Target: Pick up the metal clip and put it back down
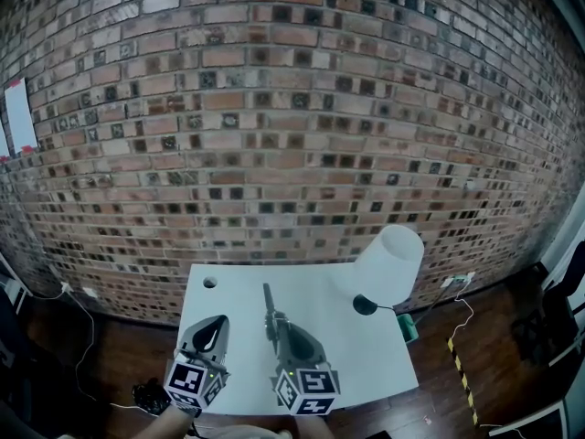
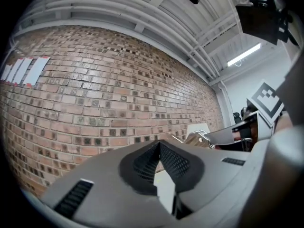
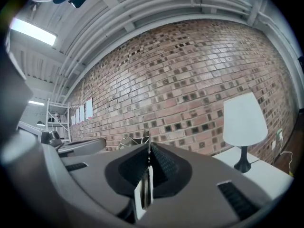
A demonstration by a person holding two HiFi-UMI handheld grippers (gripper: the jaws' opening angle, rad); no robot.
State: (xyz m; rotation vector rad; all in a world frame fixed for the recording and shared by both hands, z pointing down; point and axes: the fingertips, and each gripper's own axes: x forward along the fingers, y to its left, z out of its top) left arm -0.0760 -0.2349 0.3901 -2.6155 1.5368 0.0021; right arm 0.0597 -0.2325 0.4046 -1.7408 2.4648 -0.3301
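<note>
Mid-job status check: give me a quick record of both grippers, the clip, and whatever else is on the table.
left gripper: shut, nothing between its jaws, over the near left of the table
right gripper: shut on the metal clip, which sticks out past its tips
clip placement: not set down; appears lifted, height unclear
table: white, against a brick wall
other items: lamp with white shade, at the far right

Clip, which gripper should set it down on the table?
Right. The right gripper is shut on the clip over the table; the left gripper is shut and empty.
</note>
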